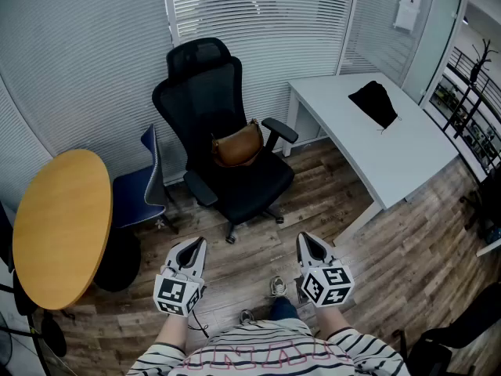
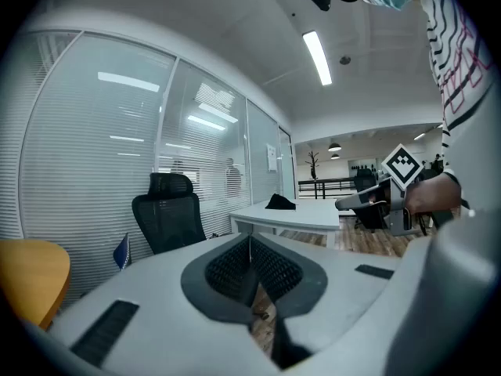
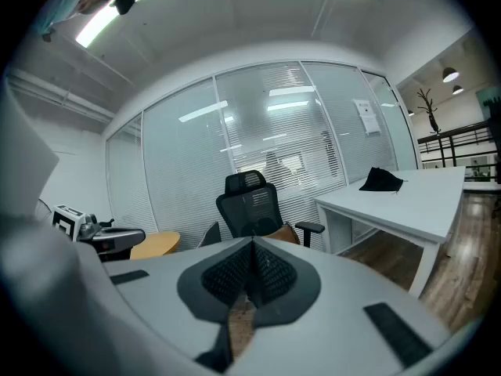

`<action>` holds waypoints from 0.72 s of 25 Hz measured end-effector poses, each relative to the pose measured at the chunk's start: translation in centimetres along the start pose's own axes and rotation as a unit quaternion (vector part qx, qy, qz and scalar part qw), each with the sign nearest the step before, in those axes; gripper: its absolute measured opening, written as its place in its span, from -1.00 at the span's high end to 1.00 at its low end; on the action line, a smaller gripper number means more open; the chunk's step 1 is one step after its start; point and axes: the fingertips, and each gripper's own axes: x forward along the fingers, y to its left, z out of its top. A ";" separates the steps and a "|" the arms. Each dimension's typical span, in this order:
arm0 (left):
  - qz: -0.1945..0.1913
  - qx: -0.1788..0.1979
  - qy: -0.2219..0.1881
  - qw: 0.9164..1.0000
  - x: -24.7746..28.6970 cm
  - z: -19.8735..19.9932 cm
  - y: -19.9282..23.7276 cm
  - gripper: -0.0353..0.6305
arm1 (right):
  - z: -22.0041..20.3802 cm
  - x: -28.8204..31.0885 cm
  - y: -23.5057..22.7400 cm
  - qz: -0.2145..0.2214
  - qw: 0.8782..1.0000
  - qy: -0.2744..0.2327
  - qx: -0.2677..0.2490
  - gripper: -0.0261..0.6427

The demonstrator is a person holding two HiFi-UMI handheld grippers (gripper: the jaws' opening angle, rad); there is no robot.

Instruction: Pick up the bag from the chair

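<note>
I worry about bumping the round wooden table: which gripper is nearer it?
Left. The left gripper hangs right of the round table; the right gripper is farther right, nearer the white desk.

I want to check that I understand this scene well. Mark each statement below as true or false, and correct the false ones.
1. The brown bag lies on the seat of the black office chair. True.
2. The left gripper is shut on the bag. False: its jaws are together on nothing, and it is held well apart from the chair.
3. A black item lies on the white desk. True.
4. The round wooden table stands to the right of the chair in the head view. False: it stands to the left.
5. The right gripper has its jaws wide apart. False: they are together and empty.
</note>
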 end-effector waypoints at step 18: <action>0.010 -0.026 -0.016 0.999 13.6 3.2 -0.8 0.55 | 4.1 9.1 -9.8 0.018 0.999 -0.018 0.032 0.57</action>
